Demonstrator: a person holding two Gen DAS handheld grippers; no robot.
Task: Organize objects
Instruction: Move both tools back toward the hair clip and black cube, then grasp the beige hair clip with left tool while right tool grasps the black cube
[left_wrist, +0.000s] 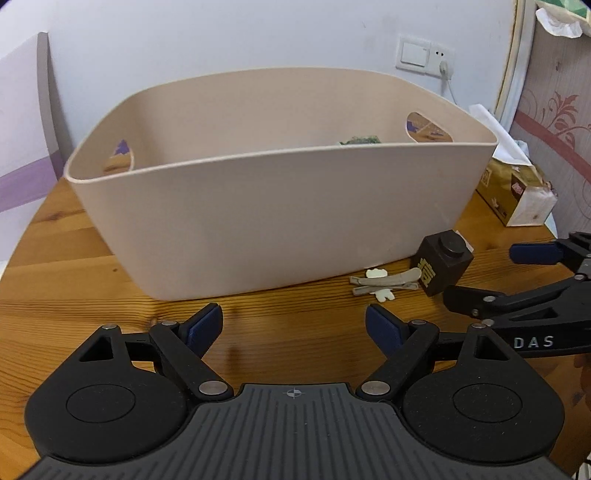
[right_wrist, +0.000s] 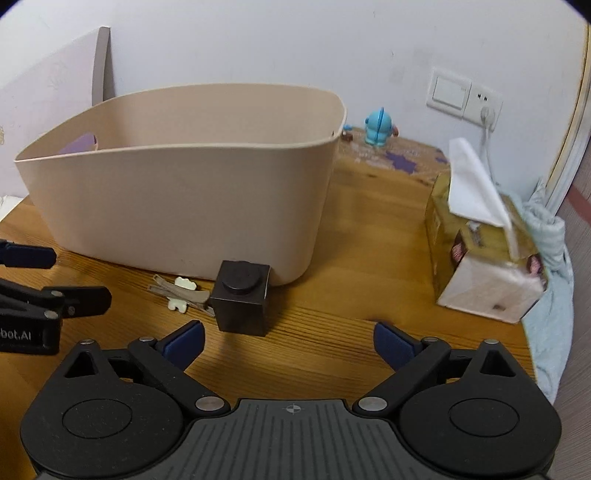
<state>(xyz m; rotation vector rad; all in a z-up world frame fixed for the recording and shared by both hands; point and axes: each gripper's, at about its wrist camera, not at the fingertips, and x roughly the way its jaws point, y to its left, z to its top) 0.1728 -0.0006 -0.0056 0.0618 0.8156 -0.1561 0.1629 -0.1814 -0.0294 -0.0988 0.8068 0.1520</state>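
Note:
A beige plastic bin (left_wrist: 277, 206) stands on the wooden table, with something green (left_wrist: 360, 140) just visible inside. At its near right corner sits a small black cube (left_wrist: 441, 262) with a round stud on top and gold lettering. Beside it lies a grey hair clip (left_wrist: 388, 282) with a white charm. My left gripper (left_wrist: 293, 317) is open over bare wood in front of the bin. My right gripper (right_wrist: 288, 332) is open and holds nothing. The cube (right_wrist: 242, 299) stands just ahead of its left finger, outside the jaws. The clip (right_wrist: 181, 295) lies left of the cube.
A gold tissue box (right_wrist: 480, 258) with a tissue sticking up stands at the right, near the table edge and a light-blue cloth (right_wrist: 550, 258). A blue toy figure (right_wrist: 378, 127) stands behind the bin by the wall. The left gripper (right_wrist: 79, 277) shows at the left edge.

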